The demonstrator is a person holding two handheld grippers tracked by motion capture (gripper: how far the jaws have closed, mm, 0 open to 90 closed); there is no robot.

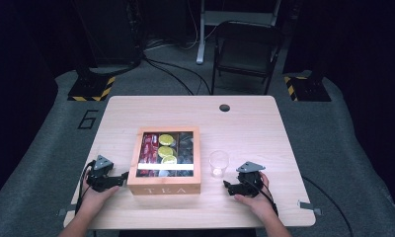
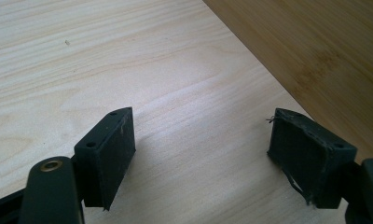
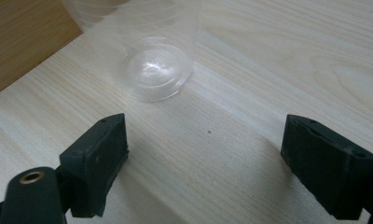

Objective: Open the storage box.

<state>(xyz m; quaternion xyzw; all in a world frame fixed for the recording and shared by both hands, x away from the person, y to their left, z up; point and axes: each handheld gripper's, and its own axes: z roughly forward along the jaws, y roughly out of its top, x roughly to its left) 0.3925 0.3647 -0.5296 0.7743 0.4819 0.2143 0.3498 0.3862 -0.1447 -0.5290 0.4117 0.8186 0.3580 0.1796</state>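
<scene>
Both grippers gape wide, empty: left gripper point(image 1: 117, 179) beside the box point(image 1: 164, 188), right gripper point(image 1: 227, 186) near the cup point(image 1: 218, 163). A careless approach could topple that light cup.

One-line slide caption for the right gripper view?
Open right gripper resting on the table, facing a clear plastic cup beside the wooden tea box.
</scene>
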